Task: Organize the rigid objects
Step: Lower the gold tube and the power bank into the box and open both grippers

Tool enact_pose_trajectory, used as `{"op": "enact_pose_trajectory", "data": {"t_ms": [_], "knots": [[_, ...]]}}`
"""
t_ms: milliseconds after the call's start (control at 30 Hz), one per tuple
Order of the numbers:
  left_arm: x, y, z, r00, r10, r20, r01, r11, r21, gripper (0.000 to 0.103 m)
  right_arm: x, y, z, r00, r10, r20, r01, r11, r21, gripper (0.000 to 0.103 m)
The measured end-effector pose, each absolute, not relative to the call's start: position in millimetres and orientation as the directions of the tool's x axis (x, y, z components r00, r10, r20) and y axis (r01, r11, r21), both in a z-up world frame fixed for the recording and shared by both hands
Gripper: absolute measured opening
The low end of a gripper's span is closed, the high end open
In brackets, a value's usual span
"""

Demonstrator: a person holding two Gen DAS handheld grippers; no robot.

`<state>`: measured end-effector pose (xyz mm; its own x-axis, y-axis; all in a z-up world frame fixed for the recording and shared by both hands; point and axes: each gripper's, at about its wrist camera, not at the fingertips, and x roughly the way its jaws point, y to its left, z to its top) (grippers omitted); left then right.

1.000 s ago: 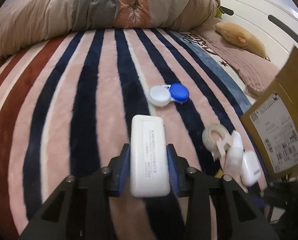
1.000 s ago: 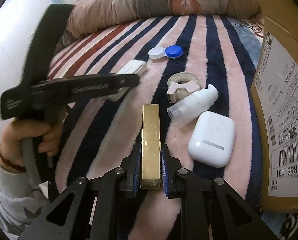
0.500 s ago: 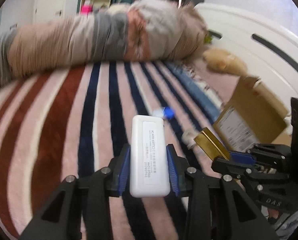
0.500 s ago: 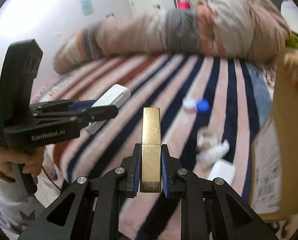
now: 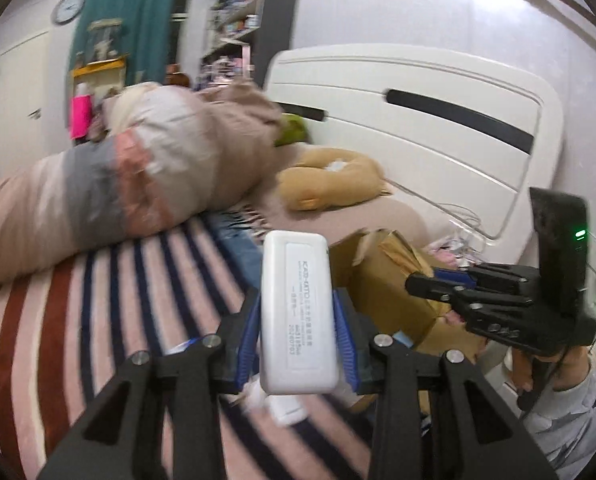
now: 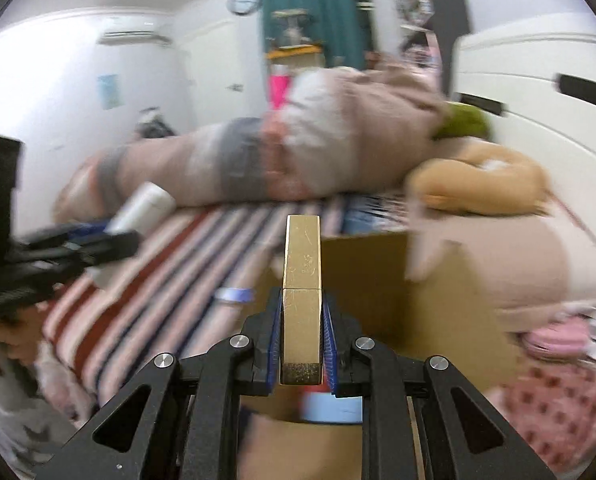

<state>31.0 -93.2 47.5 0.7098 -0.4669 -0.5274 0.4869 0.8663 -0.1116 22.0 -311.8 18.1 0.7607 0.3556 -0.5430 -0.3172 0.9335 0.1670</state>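
The left gripper [image 5: 298,336] is clamping a white case [image 5: 297,312] across its narrow sides, near the lower end, and the right gripper [image 6: 301,338] is pinching a gold bar-shaped case [image 6: 301,300] the same way. Both things are looking stiff and probably light; their smooth shells could slip, so gripping the flat long sides low down seems sound. The white case is rounded at the corners and carrying small printed text; the gold one is scuffed, with a seam across its middle. Both are hanging above the striped blanket [image 5: 58,320], near the cardboard box [image 6: 438,280].
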Motion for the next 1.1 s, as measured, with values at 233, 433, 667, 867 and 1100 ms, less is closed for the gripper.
{"op": "enact_pose_trajectory", "data": {"t_ms": [233,433,667,867,1100], "knots": [[66,-177,40,0.622,-0.486,-0.614,0.569,0.819,-0.072,0.032,55,-344,-22,0.696,0.264,-0.668,-0.277,0.957,0.09,0.014],[92,-203,16,0.564,-0.439,-0.7,0.578,0.815,-0.046,0.032,61,-352,-38,0.708,0.216,-0.672,-0.243,0.968,0.055,0.014],[108,-223,0,0.515,-0.41,-0.753,0.596,0.802,-0.03,0.033,63,-364,-42,0.716,0.225,-0.661,-0.234,0.969,0.078,0.014],[118,-233,-3,0.505,-0.406,-0.761,0.599,0.8,-0.029,0.033,66,-359,-43,0.707,0.228,-0.67,-0.251,0.966,0.063,0.023],[109,-209,5,0.525,-0.412,-0.744,0.572,0.818,-0.049,0.033,63,-353,-41,0.695,0.224,-0.683,-0.255,0.965,0.057,0.024]]}}
